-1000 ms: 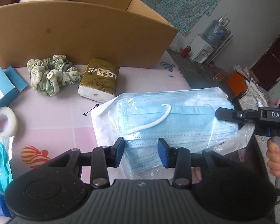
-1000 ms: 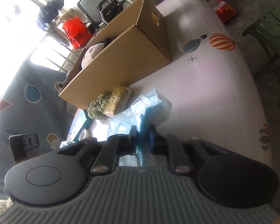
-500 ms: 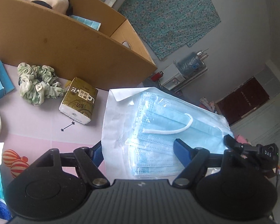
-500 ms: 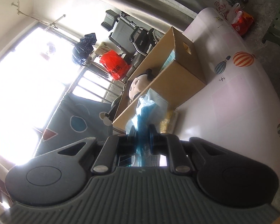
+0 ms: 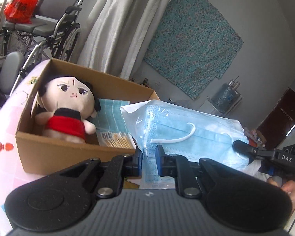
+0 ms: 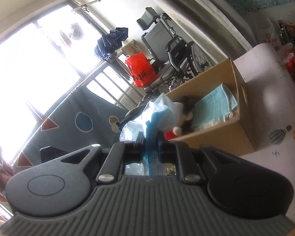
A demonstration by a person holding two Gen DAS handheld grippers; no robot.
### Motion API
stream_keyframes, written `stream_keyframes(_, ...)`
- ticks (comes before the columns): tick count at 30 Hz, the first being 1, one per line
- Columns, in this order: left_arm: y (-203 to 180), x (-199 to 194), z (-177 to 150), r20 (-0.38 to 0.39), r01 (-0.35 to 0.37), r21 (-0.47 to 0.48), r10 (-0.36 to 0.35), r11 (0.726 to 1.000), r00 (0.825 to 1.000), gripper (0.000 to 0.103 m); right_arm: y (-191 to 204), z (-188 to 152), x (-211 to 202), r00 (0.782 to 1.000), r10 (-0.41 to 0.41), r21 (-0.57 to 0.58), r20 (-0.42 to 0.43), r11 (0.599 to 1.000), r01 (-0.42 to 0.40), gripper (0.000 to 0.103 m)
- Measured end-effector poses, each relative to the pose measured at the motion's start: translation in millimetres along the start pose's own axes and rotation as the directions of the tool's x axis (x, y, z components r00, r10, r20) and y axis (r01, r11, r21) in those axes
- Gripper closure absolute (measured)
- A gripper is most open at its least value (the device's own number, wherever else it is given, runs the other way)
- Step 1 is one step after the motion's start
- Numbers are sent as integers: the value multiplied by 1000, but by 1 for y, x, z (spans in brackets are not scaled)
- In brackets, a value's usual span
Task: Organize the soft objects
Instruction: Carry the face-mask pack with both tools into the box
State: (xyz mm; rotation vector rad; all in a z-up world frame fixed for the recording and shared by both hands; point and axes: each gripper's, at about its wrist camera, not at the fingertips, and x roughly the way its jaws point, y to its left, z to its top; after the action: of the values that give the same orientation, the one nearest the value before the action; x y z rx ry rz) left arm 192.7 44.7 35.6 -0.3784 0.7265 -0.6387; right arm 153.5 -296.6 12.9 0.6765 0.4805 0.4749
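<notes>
A clear pack of blue face masks (image 5: 188, 131) hangs in the air beside the open cardboard box (image 5: 55, 153). My left gripper (image 5: 148, 158) is shut on the pack's near edge. My right gripper (image 6: 149, 143) is shut on its other end (image 6: 157, 116); its fingers (image 5: 245, 148) show at the right of the left wrist view. In the box lie a plush doll (image 5: 68, 108) in red, a folded blue cloth (image 5: 110, 114) and a pack of cotton swabs (image 5: 116, 140). The right wrist view also shows the box (image 6: 222, 137) and the cloth (image 6: 214, 104).
The box stands on a pink table cover with balloon prints (image 6: 281, 118). A wheelchair (image 5: 39, 27) with a red bag (image 5: 21, 4) stands behind the table by the curtains. A hand (image 5: 289, 192) holds the right gripper at the far right.
Both grippers have lifted the mask pack off the table, up to the level of the box's open top. The left gripper, open half a second ago, has shut on the pack.
</notes>
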Motion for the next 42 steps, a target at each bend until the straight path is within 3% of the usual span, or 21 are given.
stream_keyframes(5,17,43,69,-2,-168,103,169,980,986,89,-11,66,103,986,-158,-136,-50,979,150,92)
stream_keyframes(8,33,92,96,-85,-247,164,264,955,961,90,-39,86,167,949,-283,-168,-139,951,259,92)
stream_keyframes(10,46,125,101,-144,-271,190,300,944,943,90,-57,90,203,907,-369,-219,-203,920,325,92)
stream_keyframes(14,67,183,90,-317,-285,203,338,937,886,90,-80,82,251,782,-514,-322,-352,851,414,91)
stream_keyframes(15,67,196,86,-364,-273,238,346,932,864,90,-82,78,261,745,-553,-371,-373,825,427,90)
stream_keyframes(18,66,226,73,-483,-249,335,392,909,782,86,-85,52,289,589,-638,-534,-497,759,371,87)
stream_keyframes(19,66,231,70,-502,-263,358,422,896,755,77,-83,44,295,540,-669,-594,-511,729,341,85)
stream_keyframes(20,65,236,68,-515,-271,384,448,883,730,65,-81,39,301,506,-688,-626,-520,710,322,83)
stream_keyframes(21,62,236,69,-513,-278,418,477,865,713,63,-78,38,305,483,-701,-641,-525,699,317,82)
stream_keyframes(24,54,221,78,-489,-281,462,505,841,711,51,-69,46,301,495,-695,-646,-521,700,304,78)
stream_keyframes(26,50,208,84,-470,-280,459,498,843,729,66,-65,55,289,500,-711,-665,-494,680,310,68)
stream_keyframes(28,42,197,93,-422,-268,475,484,838,767,93,-63,63,281,493,-757,-713,-429,619,329,63)
stream_keyframes(29,40,195,95,-414,-251,473,464,845,783,97,-62,67,280,490,-773,-729,-403,595,339,63)
stream_keyframes(30,39,198,99,-425,-228,453,434,862,795,97,-62,70,276,494,-765,-718,-412,607,340,63)
stream_keyframes(31,40,204,102,-448,-217,427,414,878,792,98,-65,72,275,497,-748,-694,-439,634,341,63)
stream_keyframes(33,39,224,102,-490,-190,404,387,895,781,99,-67,71,275,515,-719,-664,-466,669,333,65)
stream_keyframes(35,38,247,98,-524,-183,424,404,887,750,99,-70,60,281,518,-705,-659,-485,684,313,80)
stream_keyframes(36,40,256,95,-544,-188,430,420,883,726,99,-72,52,286,511,-704,-663,-493,684,303,90)
stream_keyframes(39,49,275,82,-594,-210,446,462,870,658,99,-85,30,305,464,-721,-691,-515,669,273,97)
stream_keyframes(41,52,279,75,-599,-217,456,478,863,642,98,-95,20,311,449,-732,-695,-512,660,284,97)
stream_keyframes(42,52,277,75,-596,-212,462,479,861,644,96,-96,19,312,457,-729,-687,-509,664,295,98)
